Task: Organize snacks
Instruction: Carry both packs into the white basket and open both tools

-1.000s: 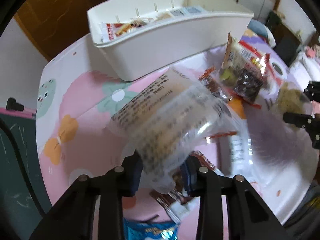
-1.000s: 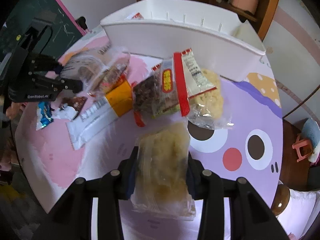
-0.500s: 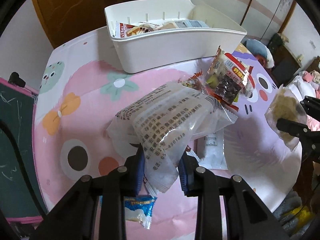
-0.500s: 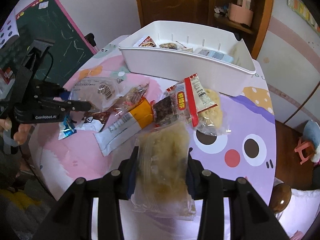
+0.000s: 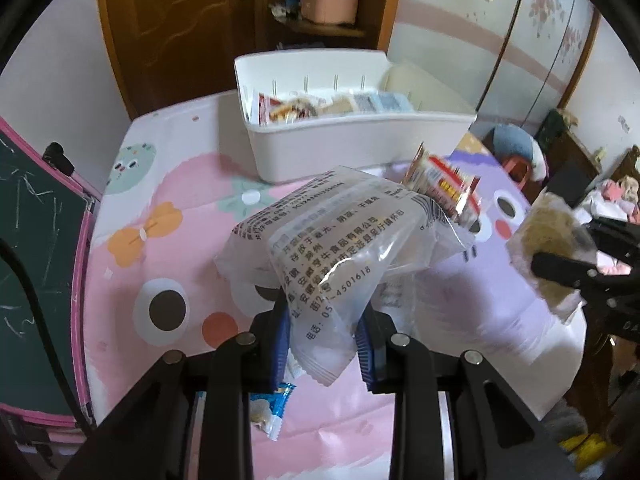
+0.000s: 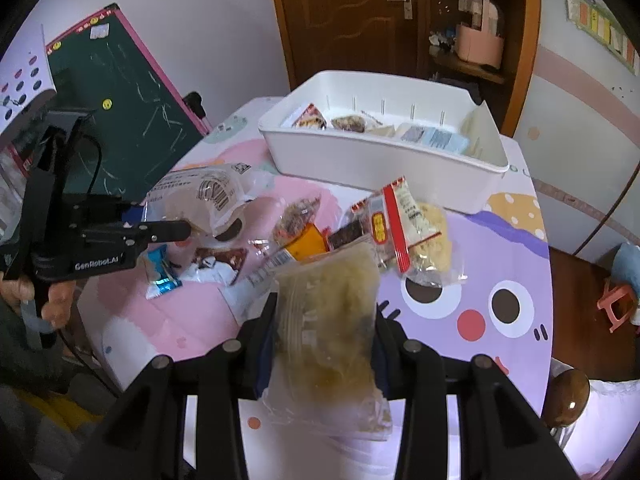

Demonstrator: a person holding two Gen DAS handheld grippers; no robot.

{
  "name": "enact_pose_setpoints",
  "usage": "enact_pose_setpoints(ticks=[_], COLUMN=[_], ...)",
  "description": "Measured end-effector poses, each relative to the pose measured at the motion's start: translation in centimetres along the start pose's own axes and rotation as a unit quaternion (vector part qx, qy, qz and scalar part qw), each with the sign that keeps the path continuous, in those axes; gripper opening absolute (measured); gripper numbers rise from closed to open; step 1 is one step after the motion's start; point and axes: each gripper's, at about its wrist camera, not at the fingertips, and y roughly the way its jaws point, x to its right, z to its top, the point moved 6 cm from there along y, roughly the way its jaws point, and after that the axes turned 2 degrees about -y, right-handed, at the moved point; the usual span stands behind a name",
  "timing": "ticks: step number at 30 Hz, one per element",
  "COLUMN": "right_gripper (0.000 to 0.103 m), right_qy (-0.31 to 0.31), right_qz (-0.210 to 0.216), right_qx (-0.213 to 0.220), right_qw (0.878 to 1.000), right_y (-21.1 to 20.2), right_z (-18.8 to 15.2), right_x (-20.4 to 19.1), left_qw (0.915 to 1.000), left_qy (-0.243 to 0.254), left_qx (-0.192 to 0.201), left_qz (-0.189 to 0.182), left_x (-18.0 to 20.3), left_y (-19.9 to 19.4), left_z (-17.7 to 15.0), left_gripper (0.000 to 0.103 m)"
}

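From my left wrist camera I see the left gripper (image 5: 322,334) pinching the tail of a clear plastic snack bag with black printed text (image 5: 340,240), lifted above the round table with its pink and purple cartoon cloth (image 5: 132,280); a small blue foil packet (image 5: 266,410) lies on the cloth just below the fingers. Only the right wrist camera shows what that bag hides: a loose pile of wrappers (image 6: 320,236) on the cloth, among them a red-striped clear pack of pale crackers (image 6: 404,224) and an orange-and-white packet (image 6: 296,250). It also shows a hand (image 6: 56,300) around the left gripper's handle. The right gripper (image 6: 324,344) is clamped on a clear bag of yellowish crumbly snack (image 6: 332,320), held clear of the table. Across the table stands the white rectangular plastic bin (image 6: 384,160), with a row of packets lying inside: a red-edged one (image 5: 280,110) at one end, grey-blue ones (image 5: 384,102) at the other.
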Motion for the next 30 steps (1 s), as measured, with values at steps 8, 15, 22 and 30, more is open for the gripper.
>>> enact_pose_setpoints(ticks=[8, 15, 22, 30], right_gripper=[0.039, 0.039, 0.039, 0.039], right_qy=[0.020, 0.048, 0.095, 0.135], right_qz=[-0.011, -0.036, -0.058, -0.073], right_qx=[0.050, 0.117, 0.169, 0.182], right_qw=[0.998, 0.991, 0.979, 0.971], right_y=[-3.1, -7.1, -9.6, -7.7], right_z=[4.2, 11.0, 18.1, 22.7], right_x=[0.6, 2.7, 5.9, 9.4], left_qw=[0.9980, 0.9938, 0.9861, 0.9822], left_qy=[0.001, 0.003, 0.015, 0.009], left_qx=[0.062, 0.108, 0.160, 0.168], left_qz=[0.015, 0.026, 0.044, 0.084], left_x=[1.3, 2.3, 3.6, 3.3], left_y=[-5.0, -8.3, -10.0, -6.8], left_z=[5.4, 12.2, 19.1, 24.7], left_gripper=[0.027, 0.027, 0.027, 0.028])
